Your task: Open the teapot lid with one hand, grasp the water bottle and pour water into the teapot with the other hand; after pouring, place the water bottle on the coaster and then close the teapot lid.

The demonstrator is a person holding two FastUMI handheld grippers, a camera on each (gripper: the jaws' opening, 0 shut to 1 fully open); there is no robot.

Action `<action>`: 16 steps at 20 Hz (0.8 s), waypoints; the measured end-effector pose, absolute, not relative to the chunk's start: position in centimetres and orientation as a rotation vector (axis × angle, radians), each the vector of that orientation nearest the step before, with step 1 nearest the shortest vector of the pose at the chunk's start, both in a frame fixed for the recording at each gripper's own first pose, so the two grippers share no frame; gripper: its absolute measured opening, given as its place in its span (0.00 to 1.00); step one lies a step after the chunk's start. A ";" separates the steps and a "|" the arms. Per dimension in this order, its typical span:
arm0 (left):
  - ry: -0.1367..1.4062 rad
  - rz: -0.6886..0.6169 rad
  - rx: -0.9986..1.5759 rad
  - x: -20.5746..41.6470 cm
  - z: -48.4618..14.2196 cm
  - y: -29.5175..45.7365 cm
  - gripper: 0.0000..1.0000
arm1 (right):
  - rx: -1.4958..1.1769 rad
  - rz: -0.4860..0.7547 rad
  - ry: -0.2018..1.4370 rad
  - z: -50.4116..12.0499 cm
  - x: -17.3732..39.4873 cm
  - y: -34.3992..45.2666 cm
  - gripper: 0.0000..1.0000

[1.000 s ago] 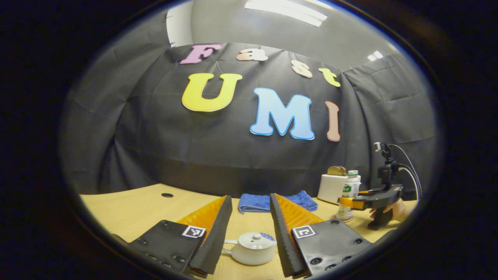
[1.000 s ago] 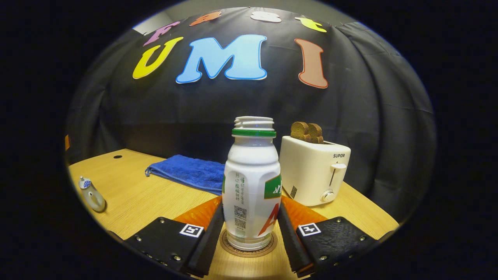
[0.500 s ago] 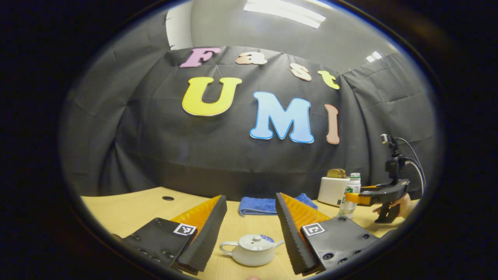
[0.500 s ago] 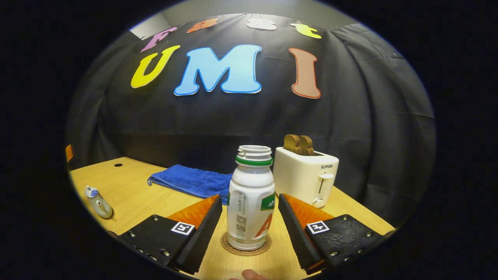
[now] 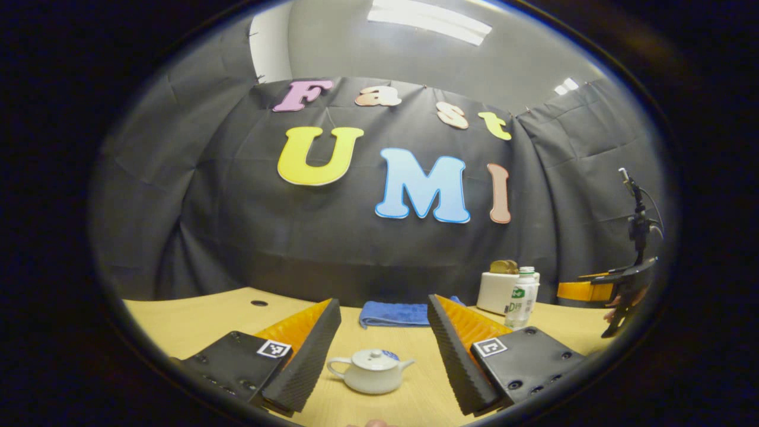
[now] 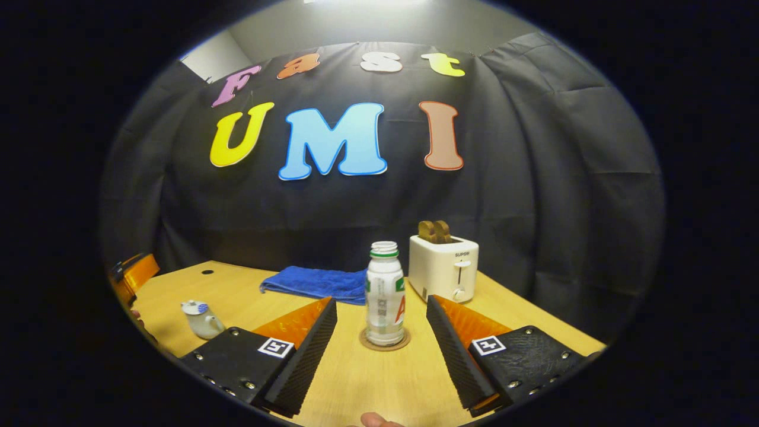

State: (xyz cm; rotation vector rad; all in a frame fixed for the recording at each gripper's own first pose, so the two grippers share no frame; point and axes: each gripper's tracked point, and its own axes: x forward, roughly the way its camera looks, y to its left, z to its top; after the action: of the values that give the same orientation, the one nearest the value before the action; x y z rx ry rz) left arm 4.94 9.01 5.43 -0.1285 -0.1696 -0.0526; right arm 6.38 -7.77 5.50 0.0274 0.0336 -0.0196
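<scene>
Wooden table (image 6: 356, 379), one teapot (image 5: 369, 371), one water bottle (image 6: 385, 293) on one coaster (image 6: 385, 344), both tongs (image 5: 382, 362) (image 6: 379, 356) agape, empty.

The teapot (image 5: 370, 370) is small, white and squat, upright on the tabletop (image 5: 195, 320), lid (image 5: 372, 357) on with a knob on top, handle to the left and spout to the right in the left gripper view. The bottle (image 6: 385, 293), white with a green neck ring and no cap, stands upright on the round coaster (image 6: 385, 344), well apart from the teapot.
</scene>
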 end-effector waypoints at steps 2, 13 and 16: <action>-0.115 -0.072 -0.127 3.9 3.8 6.7 0.99 | 0.014 -0.008 0.042 3.7 4.8 -6.1 0.94; 0.004 0.026 0.012 0.2 0.1 1.2 1.00 | -0.012 -0.052 0.002 0.6 0.1 -1.2 0.95; 0.005 0.012 0.008 0.3 0.2 0.5 1.00 | -0.013 -0.041 0.012 0.1 -0.8 -0.3 0.95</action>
State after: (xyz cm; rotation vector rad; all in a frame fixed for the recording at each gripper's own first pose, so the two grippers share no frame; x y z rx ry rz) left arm 0.26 0.51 0.25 0.0080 0.0048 0.0123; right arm -0.77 -0.26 0.11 -0.0131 0.0116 -0.0409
